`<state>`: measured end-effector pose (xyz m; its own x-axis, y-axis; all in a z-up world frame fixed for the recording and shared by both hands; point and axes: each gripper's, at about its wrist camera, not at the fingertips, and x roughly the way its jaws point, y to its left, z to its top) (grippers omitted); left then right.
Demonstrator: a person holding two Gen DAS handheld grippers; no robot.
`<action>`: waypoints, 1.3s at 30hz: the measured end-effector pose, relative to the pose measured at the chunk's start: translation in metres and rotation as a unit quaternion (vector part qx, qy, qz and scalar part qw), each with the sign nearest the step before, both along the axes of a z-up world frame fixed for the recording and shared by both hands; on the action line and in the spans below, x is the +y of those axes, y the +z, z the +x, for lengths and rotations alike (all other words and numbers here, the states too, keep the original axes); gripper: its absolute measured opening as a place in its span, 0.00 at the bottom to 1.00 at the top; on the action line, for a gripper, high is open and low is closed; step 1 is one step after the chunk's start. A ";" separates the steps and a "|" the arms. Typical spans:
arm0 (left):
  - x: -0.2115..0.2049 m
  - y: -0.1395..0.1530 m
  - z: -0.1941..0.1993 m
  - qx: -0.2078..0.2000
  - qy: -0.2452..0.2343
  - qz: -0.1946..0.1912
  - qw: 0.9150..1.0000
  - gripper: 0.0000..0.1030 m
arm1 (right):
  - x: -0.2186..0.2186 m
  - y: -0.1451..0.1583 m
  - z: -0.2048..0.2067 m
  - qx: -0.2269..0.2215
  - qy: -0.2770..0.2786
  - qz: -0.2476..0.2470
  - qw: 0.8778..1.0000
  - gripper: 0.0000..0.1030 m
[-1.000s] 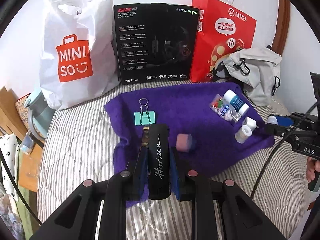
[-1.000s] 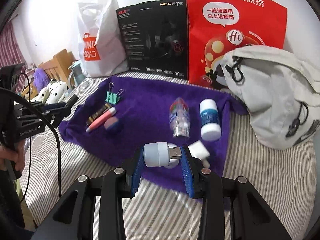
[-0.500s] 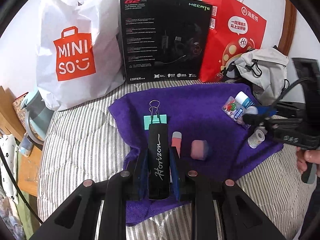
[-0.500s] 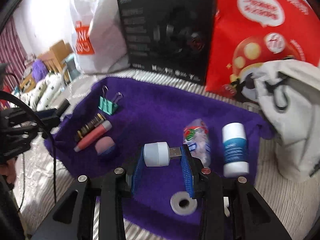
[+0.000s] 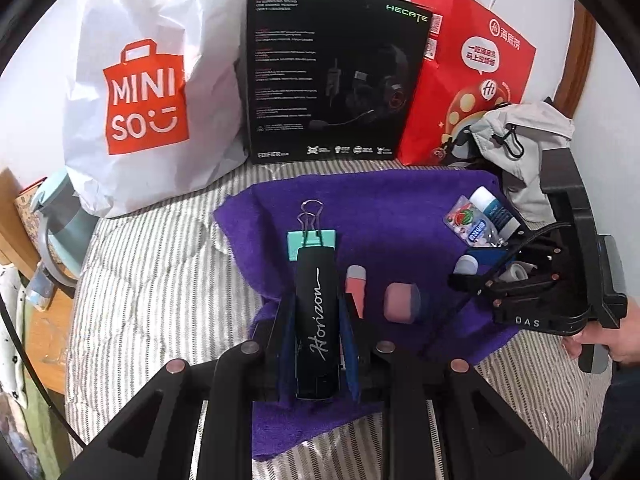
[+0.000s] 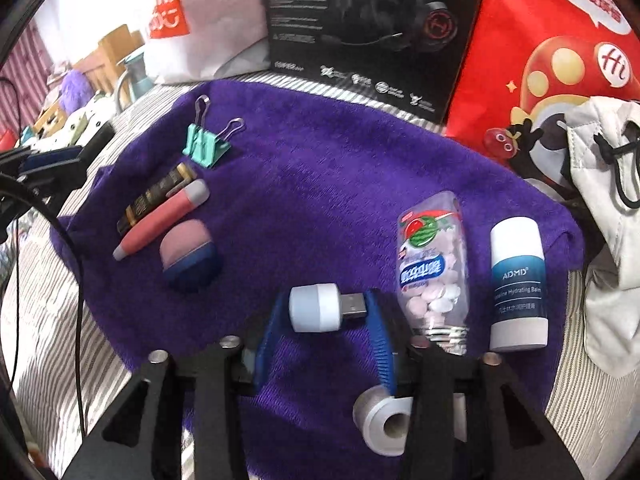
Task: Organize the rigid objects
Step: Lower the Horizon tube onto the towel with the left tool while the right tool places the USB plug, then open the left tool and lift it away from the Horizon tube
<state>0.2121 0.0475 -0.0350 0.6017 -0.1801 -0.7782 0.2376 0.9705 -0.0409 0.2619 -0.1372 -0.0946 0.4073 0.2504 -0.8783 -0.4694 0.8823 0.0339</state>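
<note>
My left gripper [image 5: 318,308] is shut on a black case marked "Horizon" [image 5: 316,320], low over the purple towel [image 5: 392,200], its tip just short of a teal binder clip [image 5: 311,240]. A pink pen [image 5: 355,284] and a pink-and-blue block [image 5: 400,302] lie to its right. My right gripper [image 6: 324,312] is shut on a white USB lamp [image 6: 316,307], held crosswise above the towel [image 6: 320,184]. Right of it lie a candy bottle [image 6: 434,264] and a white ADMD tube [image 6: 518,284]. A tape roll [image 6: 384,424] sits under the right finger. A black-gold stick [image 6: 158,196] lies beside the pen [image 6: 160,218].
A white Miniso bag [image 5: 144,96], a black headset box [image 5: 332,76] and a red paper bag [image 5: 472,72] stand along the wall behind the towel. A grey pouch [image 6: 608,208] crowds the right edge. Striped bedding [image 5: 152,288] surrounds the towel; a teal jug [image 5: 60,232] stands left.
My right gripper has carried the USB lamp forward and down over the towel, past the tape roll, ending beside the candy bottle. My left gripper has edged toward the binder clip, still holding the case.
</note>
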 end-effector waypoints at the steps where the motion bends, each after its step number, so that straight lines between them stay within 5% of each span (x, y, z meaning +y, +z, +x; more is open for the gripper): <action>1: 0.000 -0.001 0.000 0.001 -0.002 -0.001 1.000 0.20 | 0.000 0.000 -0.003 0.002 0.006 -0.004 1.000 0.50; 13: -0.005 -0.008 -0.004 0.026 -0.015 -0.020 0.999 0.20 | -0.050 0.031 -0.040 -0.023 -0.023 0.023 0.999 0.51; 30: -0.060 -0.042 0.022 0.072 -0.042 0.036 0.996 0.20 | -0.119 0.073 -0.099 -0.063 -0.092 0.074 0.991 0.52; 39: -0.076 -0.051 0.023 0.084 -0.051 0.067 0.993 0.20 | -0.127 0.072 -0.111 -0.059 -0.095 0.080 0.991 0.53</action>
<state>0.2347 -0.0287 -0.0856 0.4450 -0.1210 -0.8873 0.3362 0.9409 0.0402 0.1511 -0.2645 -0.0230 0.5583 0.2917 -0.7767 -0.3049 0.9428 0.1350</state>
